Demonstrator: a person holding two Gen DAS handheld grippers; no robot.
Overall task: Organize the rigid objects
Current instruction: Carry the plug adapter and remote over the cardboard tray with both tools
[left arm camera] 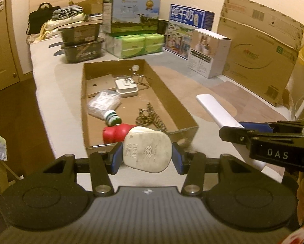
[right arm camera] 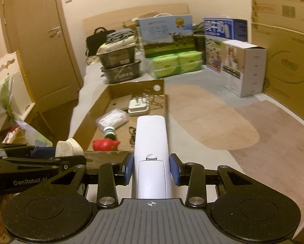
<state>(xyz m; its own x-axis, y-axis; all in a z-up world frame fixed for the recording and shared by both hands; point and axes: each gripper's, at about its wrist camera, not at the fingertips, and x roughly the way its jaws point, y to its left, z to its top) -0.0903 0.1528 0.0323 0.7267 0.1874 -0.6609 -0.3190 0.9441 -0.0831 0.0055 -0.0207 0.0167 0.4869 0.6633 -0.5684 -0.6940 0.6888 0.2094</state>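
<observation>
Near the front edge of the bed (left arm camera: pixel 66 93), the cardboard tray (left arm camera: pixel 172 93) already holds several items. Left gripper (left arm camera: pixel 146 155) is clamped on a white plug (left arm camera: pixel 146 149), right gripper (right arm camera: pixel 152 167) on a white remote (right arm camera: pixel 152 142); judged, both remain undeposited.

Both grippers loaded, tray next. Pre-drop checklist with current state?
1. Left gripper shut on white plug: ok.
2. Right gripper shut on white remote: ok.
3. Cardboard tray open-topped, in front: ok.
4. Bare floor in tray's right half: ok.
5. Plug past tray's near wall: not ok, short of it.
6. Remote over the tray: cannot tell.
</observation>
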